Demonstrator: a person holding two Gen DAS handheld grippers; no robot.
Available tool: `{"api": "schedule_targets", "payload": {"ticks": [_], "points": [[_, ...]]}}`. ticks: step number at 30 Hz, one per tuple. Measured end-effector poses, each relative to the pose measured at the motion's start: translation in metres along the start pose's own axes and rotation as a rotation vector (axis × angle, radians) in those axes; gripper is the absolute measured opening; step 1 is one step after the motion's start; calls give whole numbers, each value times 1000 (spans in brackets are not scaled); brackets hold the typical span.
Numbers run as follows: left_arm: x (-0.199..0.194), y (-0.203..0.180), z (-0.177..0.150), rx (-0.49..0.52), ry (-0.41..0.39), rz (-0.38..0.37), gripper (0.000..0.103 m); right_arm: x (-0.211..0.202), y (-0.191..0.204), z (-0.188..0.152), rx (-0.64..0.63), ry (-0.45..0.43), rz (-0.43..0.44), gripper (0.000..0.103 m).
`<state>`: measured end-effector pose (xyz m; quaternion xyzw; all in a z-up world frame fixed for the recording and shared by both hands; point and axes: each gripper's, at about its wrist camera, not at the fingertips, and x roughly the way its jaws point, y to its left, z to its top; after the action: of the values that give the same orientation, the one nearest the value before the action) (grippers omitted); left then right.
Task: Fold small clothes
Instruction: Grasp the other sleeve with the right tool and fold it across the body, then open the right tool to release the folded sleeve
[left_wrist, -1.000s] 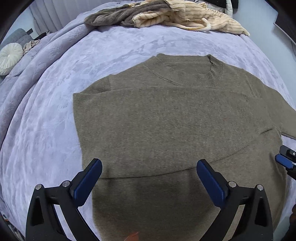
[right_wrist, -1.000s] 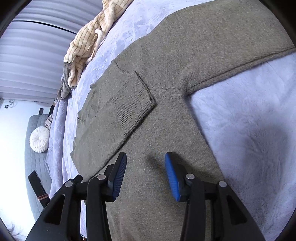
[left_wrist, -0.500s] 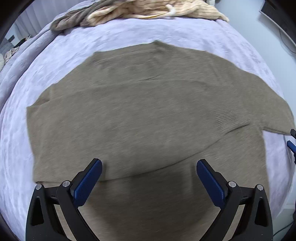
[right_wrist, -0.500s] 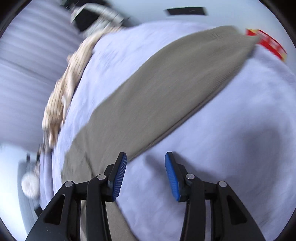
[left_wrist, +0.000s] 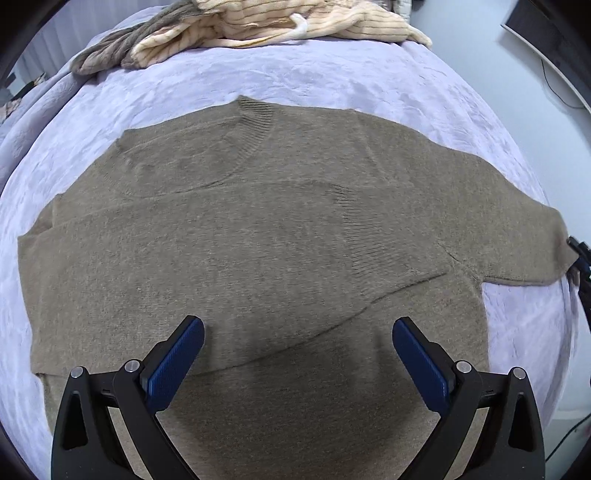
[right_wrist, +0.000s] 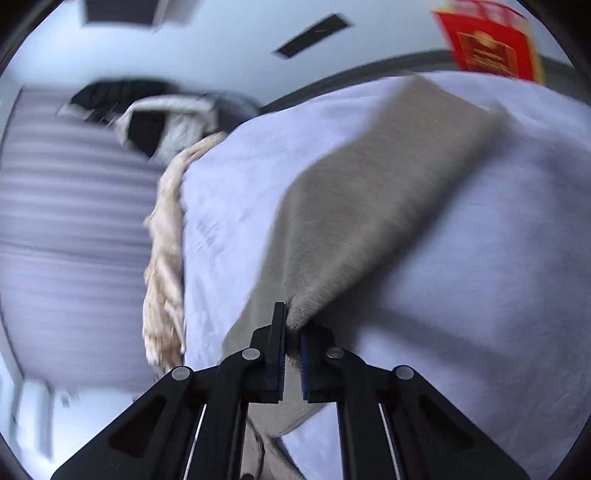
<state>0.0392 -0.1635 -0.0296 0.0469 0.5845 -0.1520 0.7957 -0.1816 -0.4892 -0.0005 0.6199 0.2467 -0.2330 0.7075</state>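
Note:
An olive-brown knit sweater (left_wrist: 258, 236) lies flat on a lavender bedspread (left_wrist: 332, 81), collar at the far side. One sleeve is folded across the chest; the other sleeve (right_wrist: 369, 192) stretches out to the right. My left gripper (left_wrist: 297, 354) is open and empty, hovering over the sweater's lower body. My right gripper (right_wrist: 291, 336) is shut on the edge of the outstretched sleeve near the armpit. It also shows at the right edge of the left wrist view (left_wrist: 580, 258).
A cream striped garment (left_wrist: 295, 22) and a grey-brown one (left_wrist: 122, 44) lie piled at the far edge of the bed. A red item (right_wrist: 487, 40) and grey floor lie beyond the bed. Ribbed curtains (right_wrist: 74, 221) hang on one side.
My right gripper moved off the sweater's body to the outstretched sleeve and shut on its edge. My left gripper stayed open and drifted right over the sweater.

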Motion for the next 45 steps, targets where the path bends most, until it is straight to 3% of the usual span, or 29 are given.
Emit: {"api": "schedule_targets", "payload": {"ticks": [5,9,12,15,17,18,21,22,23,24,25,26,28,32,35,39,40,41,43,45], "points": [[-13,32,-4,-47,-43,27,102,41,111,-63,-469,154,62,7],[-27,67,-11,-106,-77,48,102,88,180,-159,-799,327,97,7],[-34,98,-17,-168,-84,62,102,126,196,-238,-979,472,50,7],[-33,123,-25,-212,-74,97,102,170,179,-293,-1026,622,-51,9],[-34,137,-30,-233,-70,105,102,191,160,-299,-970,665,-152,11],[-36,145,-34,-240,-74,103,102,194,156,-294,-913,660,-142,15],[-39,160,-46,-242,-80,105,102,180,150,-270,-706,614,-45,55],[-39,164,-49,-244,-76,97,102,177,149,-261,-663,572,-45,58],[-39,168,-51,-252,-73,90,102,174,148,-253,-630,530,-56,57],[-40,173,-53,-267,-74,76,102,175,147,-245,-584,502,-58,50],[-42,178,-54,-281,-77,53,102,177,147,-238,-543,485,-60,20],[-46,183,-56,-297,-85,31,102,180,149,-236,-524,476,-71,7],[-51,188,-57,-319,-103,3,102,184,169,-245,-588,469,-58,7],[-60,200,-57,-332,-135,-32,102,189,225,-325,-1019,510,-30,7],[-62,207,-57,-336,-135,-50,102,201,232,-385,-1253,579,-45,7],[-57,214,-57,-375,-117,-108,102,211,209,-423,-1390,703,-109,12],[-53,213,-56,-384,-109,-139,102,209,205,-425,-1407,704,-110,20],[-52,211,-56,-388,-102,-163,102,205,202,-425,-1404,707,-98,25],[-45,206,-52,-383,-84,-202,102,198,200,-417,-1355,718,-80,45],[-37,197,-47,-370,-65,-231,102,191,198,-404,-1292,720,-76,46]]}}
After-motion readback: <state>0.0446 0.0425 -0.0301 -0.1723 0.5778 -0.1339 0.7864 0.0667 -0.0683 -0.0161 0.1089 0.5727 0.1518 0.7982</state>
